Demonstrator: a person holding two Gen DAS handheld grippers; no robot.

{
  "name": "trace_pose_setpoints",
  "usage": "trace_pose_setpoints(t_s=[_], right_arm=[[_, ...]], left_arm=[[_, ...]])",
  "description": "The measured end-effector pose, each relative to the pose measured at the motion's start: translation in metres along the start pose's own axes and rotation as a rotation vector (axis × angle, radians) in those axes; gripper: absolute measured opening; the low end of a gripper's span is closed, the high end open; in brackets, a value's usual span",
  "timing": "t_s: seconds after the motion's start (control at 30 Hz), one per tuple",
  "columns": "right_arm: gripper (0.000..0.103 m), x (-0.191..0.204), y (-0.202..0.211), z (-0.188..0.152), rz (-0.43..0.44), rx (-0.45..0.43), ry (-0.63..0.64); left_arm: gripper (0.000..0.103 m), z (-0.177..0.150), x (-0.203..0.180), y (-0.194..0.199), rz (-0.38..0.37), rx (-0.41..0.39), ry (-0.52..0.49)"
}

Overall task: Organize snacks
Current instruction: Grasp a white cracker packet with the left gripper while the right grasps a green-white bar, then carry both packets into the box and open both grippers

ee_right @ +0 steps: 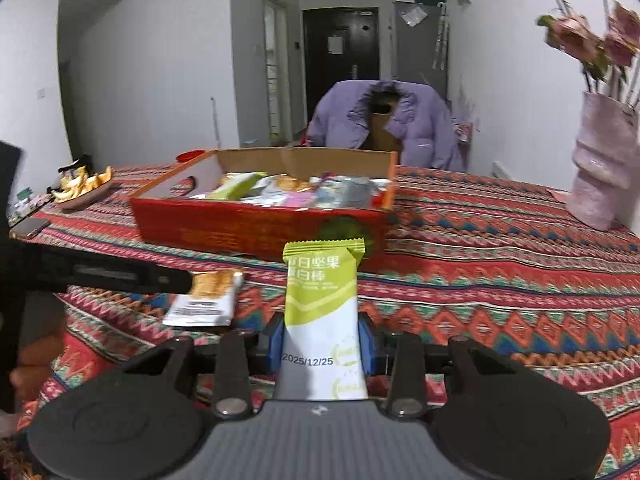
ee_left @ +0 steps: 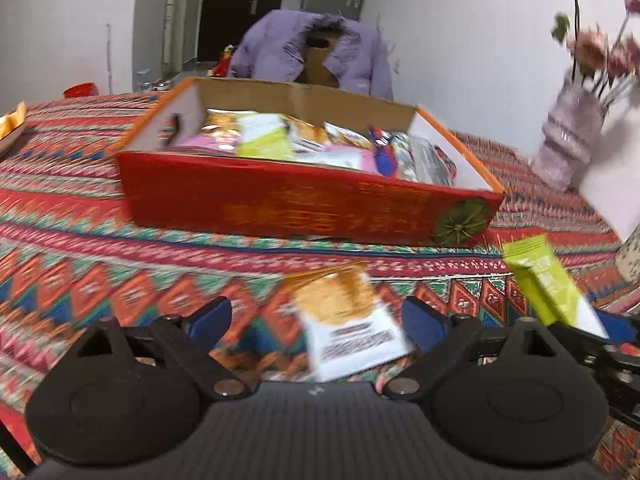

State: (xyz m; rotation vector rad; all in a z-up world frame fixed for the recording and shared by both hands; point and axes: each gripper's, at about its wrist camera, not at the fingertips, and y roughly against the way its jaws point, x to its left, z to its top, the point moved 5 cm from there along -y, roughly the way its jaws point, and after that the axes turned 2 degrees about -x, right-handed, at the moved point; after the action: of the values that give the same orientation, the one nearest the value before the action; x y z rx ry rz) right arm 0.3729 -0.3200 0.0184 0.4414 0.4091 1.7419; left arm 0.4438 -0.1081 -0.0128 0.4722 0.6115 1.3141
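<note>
Snack packets in box; vase probably right of it.

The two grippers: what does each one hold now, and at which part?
The right gripper holds the green snack bar by its lower white half. The left gripper holds nothing; the orange snack packet lies between its open fingers.

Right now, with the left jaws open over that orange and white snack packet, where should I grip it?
Take the orange and white packet across its narrow width near the middle, coming down from above. It lies flat on the patterned cloth, long axis pointing roughly toward the red box, and the left gripper already straddles it.
</note>
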Motion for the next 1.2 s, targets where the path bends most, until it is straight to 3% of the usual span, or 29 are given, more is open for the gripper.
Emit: trace_pose_setpoints(t_s=[0.07,0.17,0.27,0.33,0.43,0.57,0.9,1.2], right_arm=[[0.036,-0.008,-0.002,0.0,0.001,-0.008,-0.017],[0.036,-0.017,-0.007,0.0,0.006,-0.018,-0.039],[0.036,-0.024,-0.009,0.0,0.015,-0.024,-0.054],[0.036,-0.026,-0.01,-0.002,0.01,-0.026,-0.054],[0.036,-0.024,-0.006,-0.004,0.009,-0.027,-0.054],[0.036,-0.016,0.01,-0.005,0.007,-0.044,-0.041],[0.036,0.034,0.073,-0.023,0.036,-0.088,0.001],[0.036,0.076,0.116,-0.04,0.054,-0.129,0.007]], left_arm=[[0.084,0.0,-0.013,-0.017,0.033,0.019,-0.03],[0.081,-0.003,-0.02,-0.029,0.082,0.021,-0.048],[0.064,-0.004,-0.021,-0.034,0.116,0.003,-0.059],[0.051,-0.005,-0.023,-0.031,0.102,-0.001,-0.079],[0.041,-0.008,-0.027,-0.021,0.066,0.015,-0.098],[0.041,-0.015,-0.025,0.012,0.032,-0.009,-0.091],[0.041,-0.041,0.005,0.144,0.014,-0.151,-0.078],[0.041,-0.065,0.033,0.198,0.024,-0.206,-0.048]])
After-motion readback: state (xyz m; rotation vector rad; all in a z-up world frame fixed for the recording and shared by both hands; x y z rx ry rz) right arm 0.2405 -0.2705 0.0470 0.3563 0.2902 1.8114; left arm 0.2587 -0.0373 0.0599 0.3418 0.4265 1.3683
